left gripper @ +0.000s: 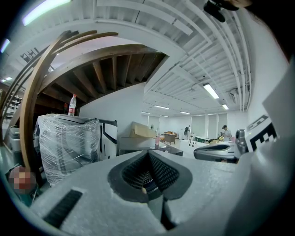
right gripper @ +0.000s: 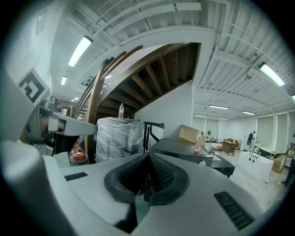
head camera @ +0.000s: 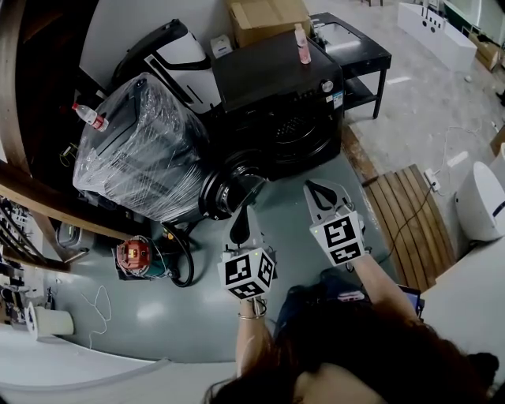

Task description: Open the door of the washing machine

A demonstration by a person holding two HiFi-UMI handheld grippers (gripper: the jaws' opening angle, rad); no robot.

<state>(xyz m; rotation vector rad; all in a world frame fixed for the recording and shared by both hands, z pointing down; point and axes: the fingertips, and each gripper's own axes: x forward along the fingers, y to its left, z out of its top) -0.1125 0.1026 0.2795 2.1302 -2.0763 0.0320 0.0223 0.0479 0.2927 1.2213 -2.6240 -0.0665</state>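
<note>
Black washing machine (head camera: 276,83) sits in the middle of the head view, front facing the person, with a pink bottle (head camera: 302,45) standing on its top and a cardboard box (head camera: 268,17) just behind it. The round door (head camera: 230,189) looks swung out from the front toward the left, so it sits between the machine and the big plastic-wrapped appliance (head camera: 142,150) next to it. That wrapped thing has a water bottle with a red cap (head camera: 89,116) lying on top.

Left gripper (head camera: 241,219) is held out low and roughly level, tip just beside the lower edge of the door. I can't tell from above whether it's touching. In its own view the left gripper (left gripper: 148,154) has its jaws closed tip to tip, nothing pinched between the pads, only a bit of something round showing through the gap behind them.

Right gripper (head camera: 314,189) is off to the right of the door, apart from it, over the grey-green floor in front of the machine. Same story in its own view: the right gripper (right gripper: 148,156) has its jaws pressed together and empty.

Other stuff around: a black side table (head camera: 355,47) right of the washer, a wooden slatted platform (head camera: 402,205) on the floor to the right, and a red gadget (head camera: 134,254) on the floor at the left.
</note>
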